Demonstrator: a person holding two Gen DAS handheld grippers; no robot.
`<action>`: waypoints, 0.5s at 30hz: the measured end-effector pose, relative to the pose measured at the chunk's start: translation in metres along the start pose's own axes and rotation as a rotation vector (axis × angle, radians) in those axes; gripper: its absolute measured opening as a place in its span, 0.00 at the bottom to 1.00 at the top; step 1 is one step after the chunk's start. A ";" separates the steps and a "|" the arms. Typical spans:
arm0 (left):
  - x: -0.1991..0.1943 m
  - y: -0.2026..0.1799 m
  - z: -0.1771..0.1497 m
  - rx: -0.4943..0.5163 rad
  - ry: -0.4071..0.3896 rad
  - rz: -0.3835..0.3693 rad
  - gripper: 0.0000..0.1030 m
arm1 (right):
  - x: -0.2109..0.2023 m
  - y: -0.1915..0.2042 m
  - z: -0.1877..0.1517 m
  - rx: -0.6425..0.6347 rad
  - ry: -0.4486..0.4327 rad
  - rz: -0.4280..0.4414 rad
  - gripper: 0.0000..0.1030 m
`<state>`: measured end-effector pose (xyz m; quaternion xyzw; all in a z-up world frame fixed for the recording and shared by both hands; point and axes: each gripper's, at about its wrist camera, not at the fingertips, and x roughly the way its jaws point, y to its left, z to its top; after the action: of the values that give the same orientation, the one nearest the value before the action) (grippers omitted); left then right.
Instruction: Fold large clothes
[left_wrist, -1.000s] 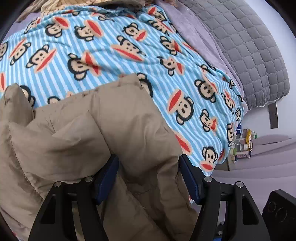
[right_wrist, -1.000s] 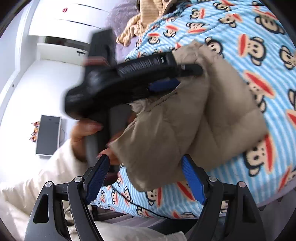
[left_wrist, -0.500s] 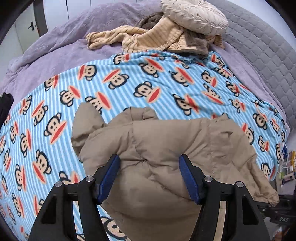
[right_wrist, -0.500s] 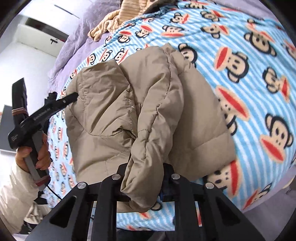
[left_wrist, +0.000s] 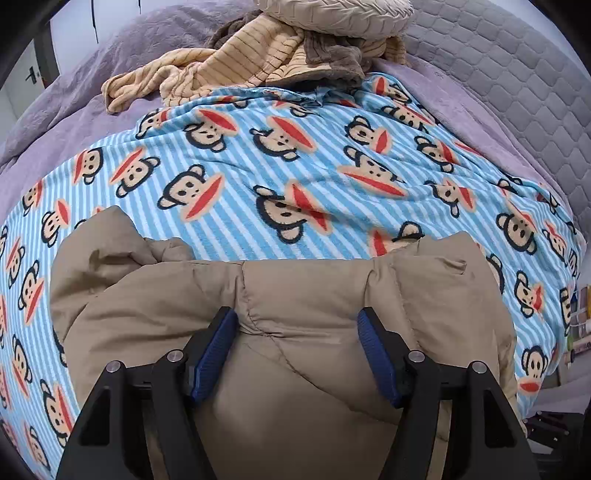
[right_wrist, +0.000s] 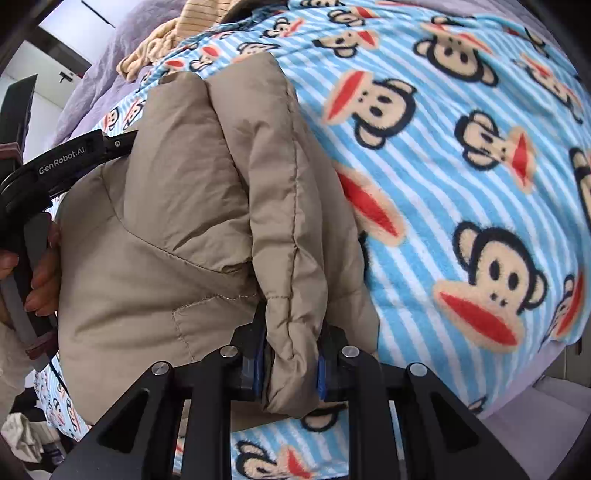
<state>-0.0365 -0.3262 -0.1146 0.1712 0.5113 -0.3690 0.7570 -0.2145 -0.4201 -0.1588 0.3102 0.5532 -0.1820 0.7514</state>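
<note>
A tan puffer jacket (left_wrist: 295, 295) lies bunched near the front edge of a bed, on a blue striped monkey-print blanket (left_wrist: 295, 166). My left gripper (left_wrist: 295, 350) is open, its blue pads (left_wrist: 216, 350) spread wide over a puffed panel of the jacket. In the right wrist view the jacket (right_wrist: 184, 221) is doubled over. My right gripper (right_wrist: 290, 363) is shut on a thick folded edge of it. The left gripper (right_wrist: 66, 162) shows at the jacket's far left side, held by a hand (right_wrist: 40, 288).
At the bed's far end, a heap of beige striped clothes (left_wrist: 240, 62) lies under a round cushion (left_wrist: 332, 14). A purple bedspread (left_wrist: 74, 99) lies beneath the blanket, and a grey quilted headboard (left_wrist: 498, 74) runs along the right. The blanket's edge (right_wrist: 517, 387) drops off at the right.
My right gripper went from open to shut on the jacket's folded edge and now sits closer to it. The left gripper swung round to face up the bed, still open.
</note>
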 end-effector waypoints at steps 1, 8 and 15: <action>0.003 -0.002 0.000 0.000 0.000 0.008 0.67 | 0.002 -0.002 -0.001 0.000 0.001 0.003 0.21; 0.014 -0.002 -0.003 0.002 0.013 0.025 0.70 | 0.001 -0.009 0.011 0.010 0.058 0.047 0.26; 0.015 0.001 -0.004 0.002 0.020 0.029 0.70 | -0.055 -0.019 0.031 0.013 -0.065 0.019 0.33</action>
<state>-0.0354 -0.3286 -0.1298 0.1831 0.5160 -0.3569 0.7569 -0.2213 -0.4588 -0.1059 0.3143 0.5241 -0.1884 0.7688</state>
